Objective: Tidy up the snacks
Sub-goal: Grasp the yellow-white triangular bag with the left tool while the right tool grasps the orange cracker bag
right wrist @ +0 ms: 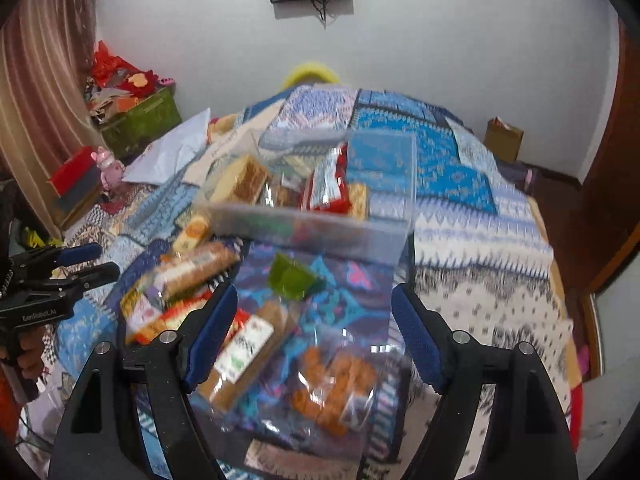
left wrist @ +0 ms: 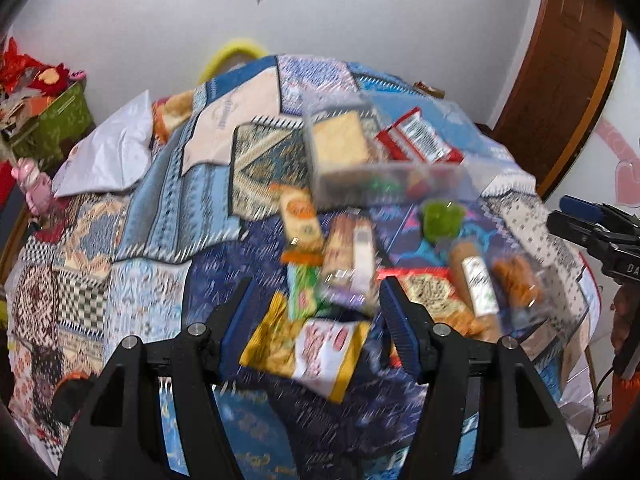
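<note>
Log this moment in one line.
left gripper: open, over snack pile | right gripper: open, empty | clear bin: partly filled

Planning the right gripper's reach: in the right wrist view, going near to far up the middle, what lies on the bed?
Clear bag of orange snacks → green plastic cup → clear plastic bin → yellow ring.

White wall point(right wrist: 440, 40) — wooden door point(left wrist: 568, 80) (brown).

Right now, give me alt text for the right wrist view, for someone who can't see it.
The right gripper hangs open and empty over snack packets scattered on a patchwork bedspread, above a clear bag of orange snacks and a brown biscuit roll. Beyond sits a clear plastic bin holding snacks; the left gripper shows at left.
</note>
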`<state>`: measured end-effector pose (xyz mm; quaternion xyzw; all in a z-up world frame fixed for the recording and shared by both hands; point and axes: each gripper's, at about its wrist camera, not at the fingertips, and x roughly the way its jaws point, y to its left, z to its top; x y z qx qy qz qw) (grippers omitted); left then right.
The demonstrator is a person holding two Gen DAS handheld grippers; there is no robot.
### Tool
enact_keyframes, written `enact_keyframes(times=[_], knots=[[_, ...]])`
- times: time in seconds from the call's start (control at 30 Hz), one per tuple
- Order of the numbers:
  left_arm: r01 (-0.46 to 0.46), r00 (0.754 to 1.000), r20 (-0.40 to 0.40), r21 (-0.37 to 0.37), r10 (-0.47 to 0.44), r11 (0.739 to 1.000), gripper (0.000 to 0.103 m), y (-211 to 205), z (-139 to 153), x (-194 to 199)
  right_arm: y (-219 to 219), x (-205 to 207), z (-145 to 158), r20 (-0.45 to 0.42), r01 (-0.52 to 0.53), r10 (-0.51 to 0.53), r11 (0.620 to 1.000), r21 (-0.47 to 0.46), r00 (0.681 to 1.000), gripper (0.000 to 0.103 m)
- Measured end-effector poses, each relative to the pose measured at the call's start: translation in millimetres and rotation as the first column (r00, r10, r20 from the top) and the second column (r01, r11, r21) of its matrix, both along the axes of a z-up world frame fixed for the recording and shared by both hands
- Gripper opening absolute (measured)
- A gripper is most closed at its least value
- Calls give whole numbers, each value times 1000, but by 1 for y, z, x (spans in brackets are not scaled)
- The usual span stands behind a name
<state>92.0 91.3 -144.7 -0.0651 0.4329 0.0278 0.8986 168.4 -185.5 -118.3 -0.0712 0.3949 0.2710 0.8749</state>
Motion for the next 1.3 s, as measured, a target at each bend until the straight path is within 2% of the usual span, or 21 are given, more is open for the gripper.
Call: enact_keyframes(times=[0.27,0.5,0.67,0.9,1.03,1.17,1.27,1.3], knots=[[-26,998,-52,12,27,1000,62,0,-33,-17,-8,-13,-36,-66,17,-20,999,-43,998,77],[-7,995,-96,-42,3,999,62,-8,-51,-15,-15,-9,-64,-158,36,-42,999,-39,987,77],[4,992,-129,-18,-6,1000,62,-14,-64,-4,-13,-11,-71,-179,31,-35,999,-26,983,77],[-4,992,-123,-8,3,1000,63,-15,-74,2,-12,-10,-77,-181,29,-32,999,-18,983,77],[-23,993,-116,-44,18,999,63,-9,-77,3,-13,-10,-77,-177,35,-35,999,-3,984,73],[-32,995,-97,-40,28,999,63,-8,-80,3,-17,-10,-76,-180,47,-42,999,21,983,66],[-46,995,-91,-39,43,998,51,-7,-79,0,-19,-10,-75,-181,47,-40,998,35,983,63],[-44,995,-91,-46,39,998,44,-7,-78,-2,-20,-11,-75,-179,48,-41,998,37,983,62]])
